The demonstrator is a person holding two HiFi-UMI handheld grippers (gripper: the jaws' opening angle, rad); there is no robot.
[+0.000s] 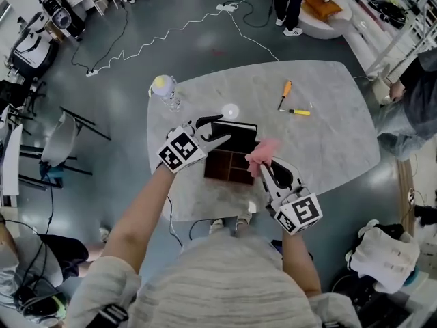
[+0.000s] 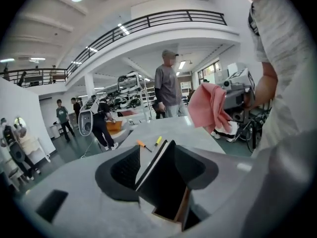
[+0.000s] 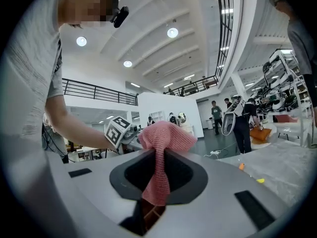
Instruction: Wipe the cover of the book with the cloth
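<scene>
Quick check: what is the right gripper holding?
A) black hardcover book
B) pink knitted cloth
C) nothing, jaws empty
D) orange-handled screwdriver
B: in the right gripper view, the right gripper has its jaws closed on the pink knitted cloth, which bunches up above them and hangs down between them.

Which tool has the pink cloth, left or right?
The right tool: the pink cloth is pinched between its jaws. The left tool holds none; its jaws stand open with the black book edge between them.
</scene>
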